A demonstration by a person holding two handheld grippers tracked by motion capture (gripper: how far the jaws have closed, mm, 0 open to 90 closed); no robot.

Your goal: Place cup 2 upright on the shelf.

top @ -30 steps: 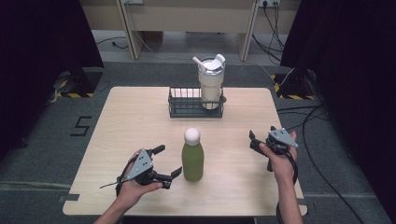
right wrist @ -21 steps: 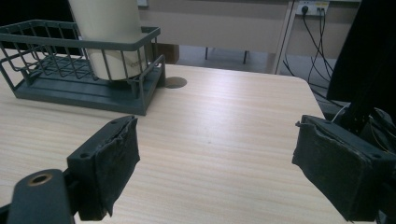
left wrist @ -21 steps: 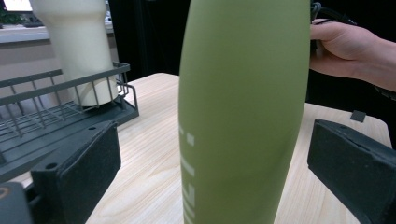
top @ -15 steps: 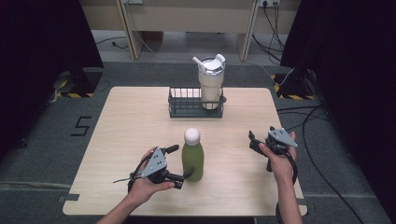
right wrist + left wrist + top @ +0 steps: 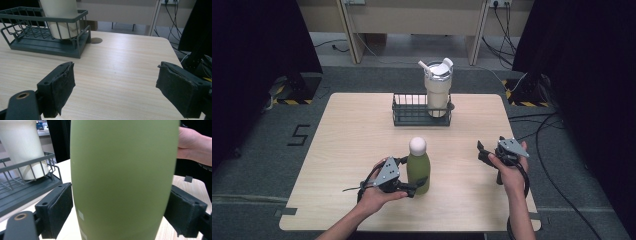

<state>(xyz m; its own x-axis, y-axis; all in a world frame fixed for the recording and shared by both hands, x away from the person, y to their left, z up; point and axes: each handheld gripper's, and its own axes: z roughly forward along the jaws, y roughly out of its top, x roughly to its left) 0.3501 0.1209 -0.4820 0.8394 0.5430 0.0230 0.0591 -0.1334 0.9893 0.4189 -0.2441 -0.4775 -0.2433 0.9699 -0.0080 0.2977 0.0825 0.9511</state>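
Observation:
A green bottle [image 5: 418, 169] with a white round cap stands upright at the table's front middle. My left gripper [image 5: 414, 173] is open, with one jaw on each side of the bottle's lower body. In the left gripper view the bottle [image 5: 122, 175] spans the whole gap between the two pads [image 5: 58, 207]; I cannot tell whether they press on it. My right gripper [image 5: 482, 152] is held at the right of the table, apart from the bottle. Its jaws [image 5: 115, 87] stand wide open over bare wood with nothing between them.
A dark wire rack [image 5: 412, 119] stands at the back middle of the table [image 5: 352, 140]. A cream tumbler [image 5: 438, 91] with a lid and straw stands in its right end. Bare wood lies between the rack and the bottle. The rack [image 5: 50, 47] is far left of the right gripper.
My left gripper has moved right along the front of the table until its jaws came around the green bottle. The right gripper and the bottle have stayed in place.

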